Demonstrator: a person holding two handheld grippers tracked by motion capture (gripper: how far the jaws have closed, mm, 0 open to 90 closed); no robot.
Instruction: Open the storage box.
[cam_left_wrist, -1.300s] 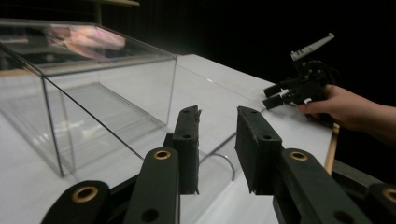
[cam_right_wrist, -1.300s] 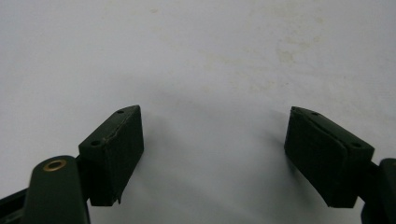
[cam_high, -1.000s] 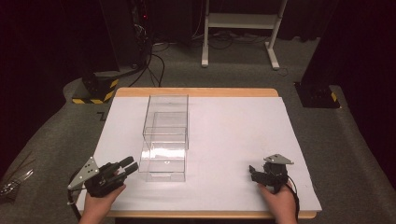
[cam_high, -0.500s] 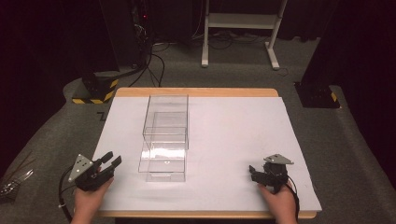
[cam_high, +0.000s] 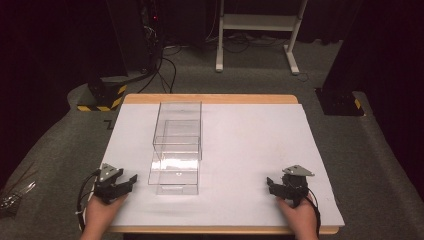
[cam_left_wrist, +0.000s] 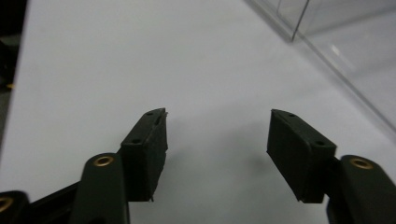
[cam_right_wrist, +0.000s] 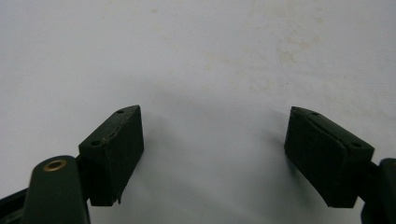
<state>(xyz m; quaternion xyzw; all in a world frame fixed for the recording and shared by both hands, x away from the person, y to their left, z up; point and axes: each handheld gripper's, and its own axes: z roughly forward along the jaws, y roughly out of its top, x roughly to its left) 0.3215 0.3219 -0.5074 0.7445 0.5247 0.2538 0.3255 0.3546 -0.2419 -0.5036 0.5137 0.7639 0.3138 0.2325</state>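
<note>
A clear plastic box (cam_high: 176, 150), long and made of stacked see-through compartments, stands on the white table sheet (cam_high: 250, 150) left of the middle. My left gripper (cam_high: 129, 181) rests near the sheet's front left corner, a short way left of the box's near end, jaws open and empty. In the left gripper view (cam_left_wrist: 217, 137) the box's clear wall (cam_left_wrist: 336, 51) shows at the upper right. My right gripper (cam_high: 271, 184) sits at the front right, open with nothing between its jaws. The right gripper view (cam_right_wrist: 212, 140) looks down on bare white sheet.
The wooden table edge (cam_high: 210, 98) runs along the back. A white stand (cam_high: 255, 30) and black equipment with cables (cam_high: 150, 45) are on the floor beyond. A yellow-and-black striped block (cam_high: 102, 97) lies by the back left corner.
My left gripper drew back from the box's near end to the table's front left edge, then came a little way back toward the box. The right gripper has stayed put.
</note>
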